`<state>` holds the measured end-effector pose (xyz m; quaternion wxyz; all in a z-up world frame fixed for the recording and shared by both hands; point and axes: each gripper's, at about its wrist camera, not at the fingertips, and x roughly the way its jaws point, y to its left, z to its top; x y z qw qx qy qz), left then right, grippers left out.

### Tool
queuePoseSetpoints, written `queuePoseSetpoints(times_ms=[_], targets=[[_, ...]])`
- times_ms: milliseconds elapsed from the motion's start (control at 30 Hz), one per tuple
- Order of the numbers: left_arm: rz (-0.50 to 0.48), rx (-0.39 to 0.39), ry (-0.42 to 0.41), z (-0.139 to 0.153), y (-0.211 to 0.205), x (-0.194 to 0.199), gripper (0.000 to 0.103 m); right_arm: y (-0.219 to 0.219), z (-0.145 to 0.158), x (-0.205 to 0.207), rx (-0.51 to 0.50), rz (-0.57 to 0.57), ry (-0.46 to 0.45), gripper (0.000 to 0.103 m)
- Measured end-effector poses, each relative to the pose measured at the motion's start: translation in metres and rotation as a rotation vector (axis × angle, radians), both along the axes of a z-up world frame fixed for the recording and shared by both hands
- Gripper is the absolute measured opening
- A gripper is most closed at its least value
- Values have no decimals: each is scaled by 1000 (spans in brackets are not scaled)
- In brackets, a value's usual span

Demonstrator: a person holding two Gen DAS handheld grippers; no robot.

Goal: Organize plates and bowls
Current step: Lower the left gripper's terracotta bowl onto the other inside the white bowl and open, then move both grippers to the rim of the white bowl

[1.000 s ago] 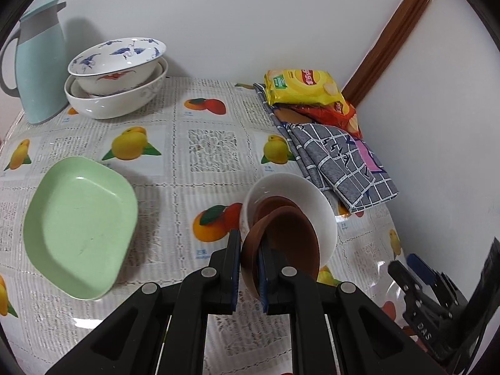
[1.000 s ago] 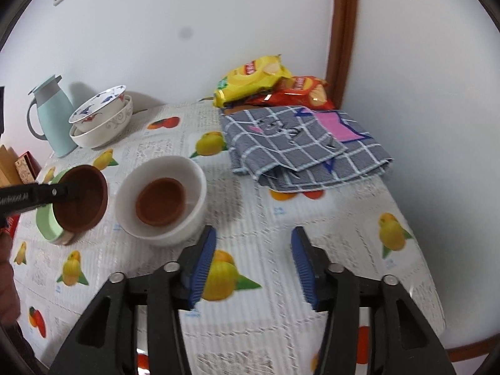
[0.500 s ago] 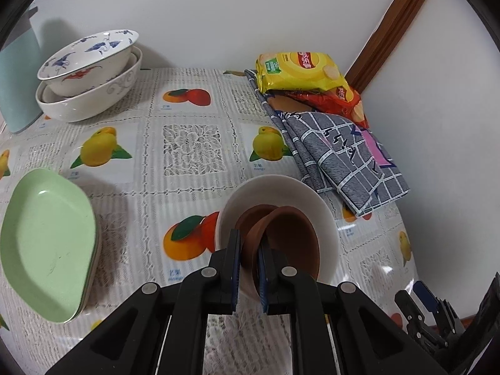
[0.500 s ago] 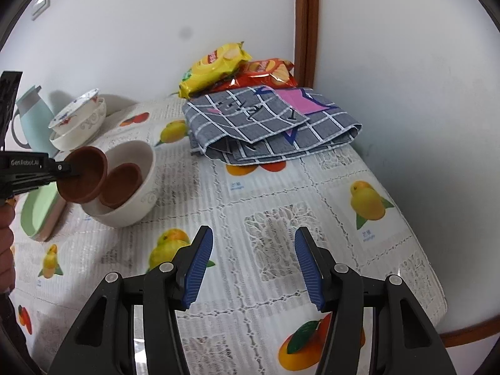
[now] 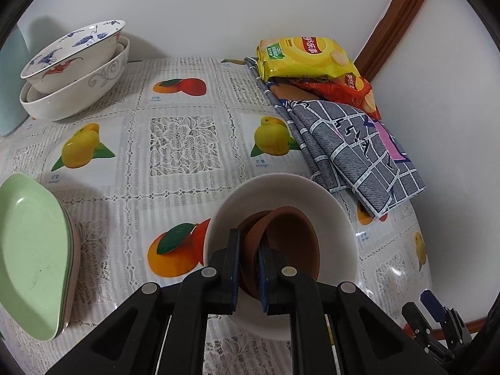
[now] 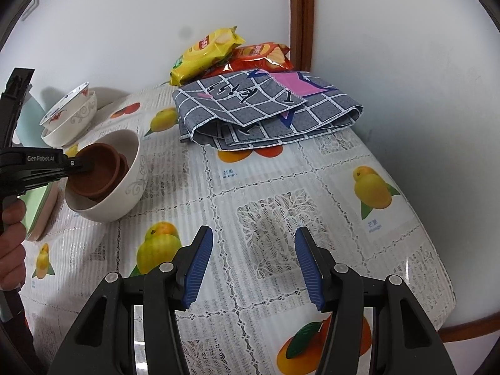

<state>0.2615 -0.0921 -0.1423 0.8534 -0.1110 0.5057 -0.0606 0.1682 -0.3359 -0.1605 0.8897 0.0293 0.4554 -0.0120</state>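
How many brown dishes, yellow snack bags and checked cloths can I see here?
Brown dishes: 2 (held brown dish, nested brown dish)
Yellow snack bag: 1
Checked cloth: 1
Total: 4

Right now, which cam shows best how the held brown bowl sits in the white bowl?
Right wrist. It sees the brown bowl side-on, tilted against a second brown bowl inside the white bowl, rim gripped by the left gripper. The left wrist view has its own fingers covering the near rim.
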Motion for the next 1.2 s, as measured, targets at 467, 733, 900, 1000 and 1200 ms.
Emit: queuePoseSetpoints(times_ms=[467, 733, 900, 1000, 1200], targets=[[-26, -43, 11, -6, 2, 2, 14, 8, 0, 0, -16, 23, 13, 54], [-79, -42, 20, 3, -4, -9, 31, 14, 6, -6, -14, 33, 7, 54], [-97, -7, -44, 26, -8, -28, 45, 19, 17, -10, -22, 46, -24, 57], [-101, -1, -63, 37, -5, -36, 45, 23, 25, -9, -36, 47, -41, 60], [-78, 20, -93, 54, 3, -53, 47, 29, 45, -11, -40, 49, -90, 60]])
